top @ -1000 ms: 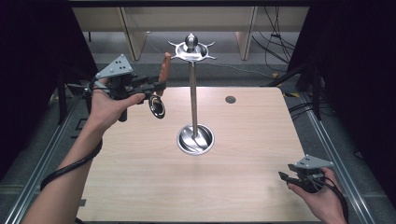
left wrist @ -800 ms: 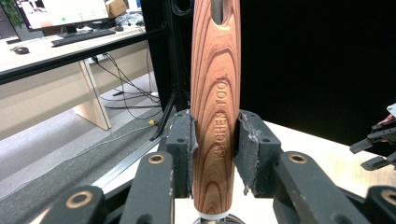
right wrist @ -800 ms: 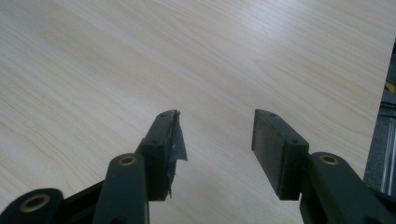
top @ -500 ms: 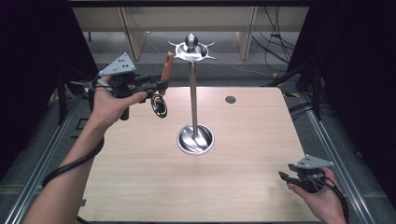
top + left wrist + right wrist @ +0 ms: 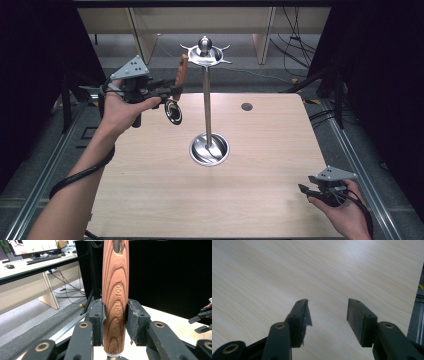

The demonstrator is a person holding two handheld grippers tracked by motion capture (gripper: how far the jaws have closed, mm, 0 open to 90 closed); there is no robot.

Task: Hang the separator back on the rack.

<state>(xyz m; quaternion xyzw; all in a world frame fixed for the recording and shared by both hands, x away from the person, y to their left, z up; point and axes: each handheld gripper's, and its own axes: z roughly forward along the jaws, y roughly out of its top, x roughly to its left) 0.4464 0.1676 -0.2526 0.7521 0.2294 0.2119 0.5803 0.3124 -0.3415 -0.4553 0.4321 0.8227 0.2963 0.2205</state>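
Barely shifted, left hand-held gripper (image 5: 172, 90) clamping wooden-handled ladle (image 5: 175, 100), right hand-held gripper (image 5: 304, 189) spread, unmoved.

The table (image 5: 150, 190) is showing pale, matt wood grain. The utensil's handle (image 5: 115, 295) is glowing as smooth, banded reddish wood with lettering pressed in, and its small bowl (image 5: 173, 112) is shining as polished metal. The stand (image 5: 208, 110) is gleaming chrome, mirror-bright at its base. The left gripper's pads (image 5: 133, 320) are looking like matt black, scuffed rubber.

Desk (image 5: 30, 263) with monitor (image 5: 32, 245), keyboard (image 5: 43, 259)
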